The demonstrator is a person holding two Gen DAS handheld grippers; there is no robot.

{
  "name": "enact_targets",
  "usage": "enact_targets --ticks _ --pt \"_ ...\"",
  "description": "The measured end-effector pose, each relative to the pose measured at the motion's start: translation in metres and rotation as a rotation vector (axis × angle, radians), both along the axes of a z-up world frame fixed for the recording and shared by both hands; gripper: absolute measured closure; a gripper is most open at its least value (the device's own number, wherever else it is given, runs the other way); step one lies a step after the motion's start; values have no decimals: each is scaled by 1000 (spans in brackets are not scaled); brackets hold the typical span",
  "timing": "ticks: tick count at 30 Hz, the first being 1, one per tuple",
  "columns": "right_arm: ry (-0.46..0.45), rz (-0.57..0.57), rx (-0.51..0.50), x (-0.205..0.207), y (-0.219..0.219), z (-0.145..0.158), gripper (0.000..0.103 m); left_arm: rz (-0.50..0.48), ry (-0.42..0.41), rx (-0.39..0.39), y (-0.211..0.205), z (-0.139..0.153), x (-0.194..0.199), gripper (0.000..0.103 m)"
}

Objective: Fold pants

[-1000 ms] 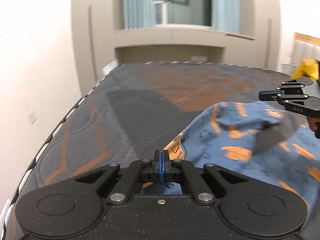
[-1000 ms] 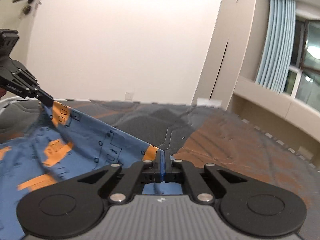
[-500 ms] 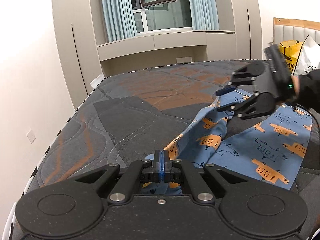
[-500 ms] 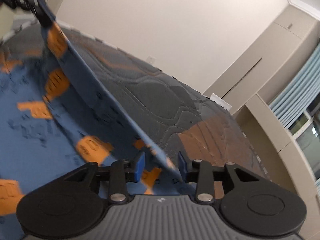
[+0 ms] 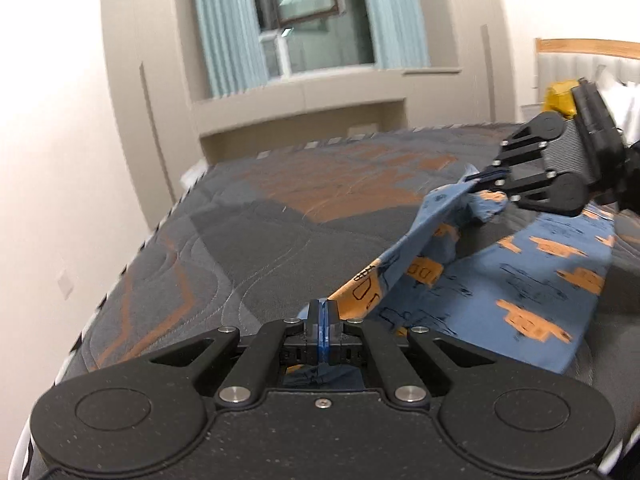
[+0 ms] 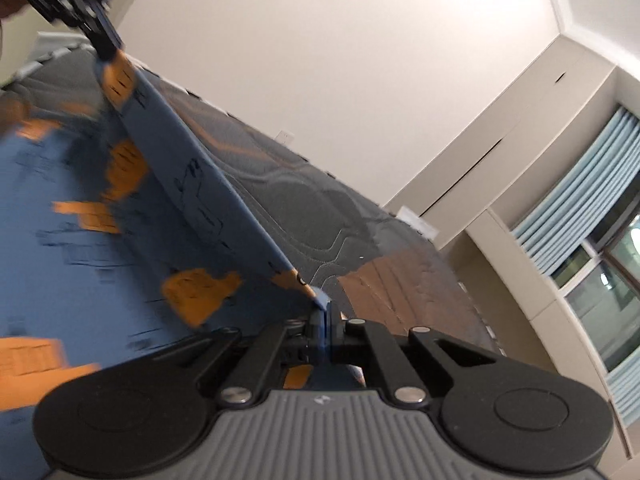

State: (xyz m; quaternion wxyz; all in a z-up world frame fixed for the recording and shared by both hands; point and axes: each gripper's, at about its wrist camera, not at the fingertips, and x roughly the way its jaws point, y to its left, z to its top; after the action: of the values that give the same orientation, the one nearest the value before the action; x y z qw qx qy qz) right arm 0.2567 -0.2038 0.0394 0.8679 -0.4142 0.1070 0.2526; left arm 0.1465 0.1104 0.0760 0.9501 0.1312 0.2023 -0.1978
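Note:
Blue pants with orange digger prints lie on a grey and orange quilted mattress. My left gripper is shut on one corner of the pants' edge. In the same view my right gripper comes in from the right, shut on the other corner. The edge is stretched taut between the two, lifted off the mattress. In the right wrist view the pants spread to the left, my right gripper pinches the fabric, and the left gripper holds the far corner at top left.
A white wall runs along the mattress's left side. Beige cabinets and a curtained window stand behind the far end. A wooden headboard and a yellow bag sit at the far right. A person's dark-gloved hand holds the right gripper.
The right gripper let go of the fabric half a second ago and has shut on it again, rolling as it did. The fabric edge is pulled tighter between the two grippers.

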Motion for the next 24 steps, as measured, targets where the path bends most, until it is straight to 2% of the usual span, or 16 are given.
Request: enact_targets --ticks 2,5,7,9,13,19,22,24 --pt "-11 -14 -6 -40 -4 3 103 -45 -19 -9 5 -11 -18 103" --pt "24 -40 -23 -96 -5 -6 103 -70 18 18 5 -34 -31 103" --pt "56 -59 -44 -125 -1 -22 103 -80 57 32 2 -52 -34 103" --pt "93 -77 -57 -143 3 -37 103 -90 63 57 -1 -64 -37 103" --pt "138 -106 -55 -155 7 -65 103 -85 76 70 -3 -74 -41 103" --pt "143 -121 -5 -162 6 -62 103 -78 104 83 -2 -78 -43 103" --pt "176 -119 -30 -161 5 -75 103 -69 118 81 -3 -87 -44 103" --pt "173 -125 -23 -159 5 -80 102 -57 118 62 -2 -85 -43 97"
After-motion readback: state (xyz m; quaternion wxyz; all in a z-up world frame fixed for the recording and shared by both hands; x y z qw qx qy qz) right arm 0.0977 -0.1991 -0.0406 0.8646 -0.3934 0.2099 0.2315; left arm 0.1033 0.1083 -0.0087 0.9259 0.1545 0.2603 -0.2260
